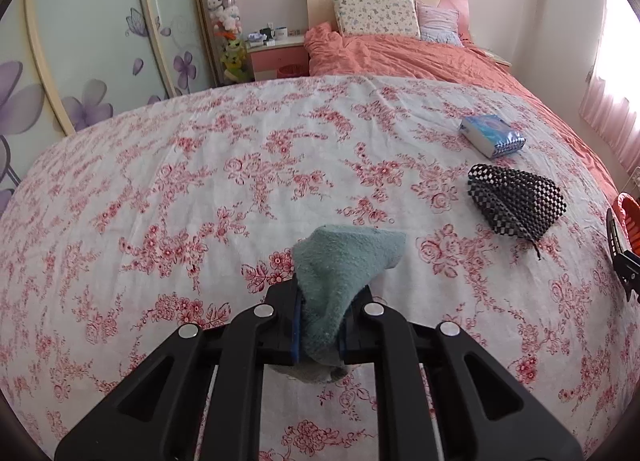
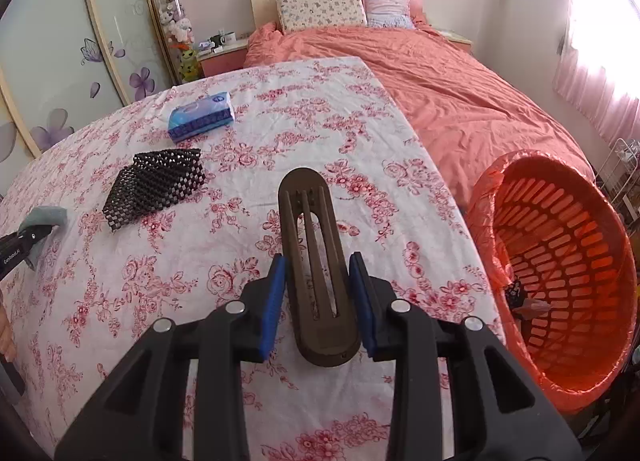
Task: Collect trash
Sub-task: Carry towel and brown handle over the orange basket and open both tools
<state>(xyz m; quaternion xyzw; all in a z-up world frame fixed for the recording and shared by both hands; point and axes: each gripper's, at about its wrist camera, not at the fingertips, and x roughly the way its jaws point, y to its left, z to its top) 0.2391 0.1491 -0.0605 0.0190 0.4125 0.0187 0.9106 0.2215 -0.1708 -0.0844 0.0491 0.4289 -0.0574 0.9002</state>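
While daylight floods a bedroom, a bench draped in a white cloth printed with red roses (image 1: 200, 181) stands at the foot of a bed made up with a salmon-orange quilt (image 2: 460, 101). At the bench's right edge, seen from the right wrist view, an orange plastic lattice basket lined with an orange bag (image 2: 568, 261) tilts its mouth toward the bench, with a small dark scrap lying inside.

On the cloth lies a folded black open-weave mesh mat (image 2: 154, 189), and just beyond it a blue-and-white soft pack of tissues (image 2: 201, 116); the two are near each other but apart.

Nearer the basket, a long dark-brown slotted piece with rounded ends (image 2: 316, 269) sits between the blue pads of the right tool (image 2: 322, 301). Its jaws flank the piece closely, though whether they grip it cannot be told.

Over the left side of the bench, the left tool (image 1: 320, 325) is clamped on a crumpled grey-green terry cloth (image 1: 344, 261), which bunches out ahead of the fingers and hangs below them, just above the rose-print cloth.
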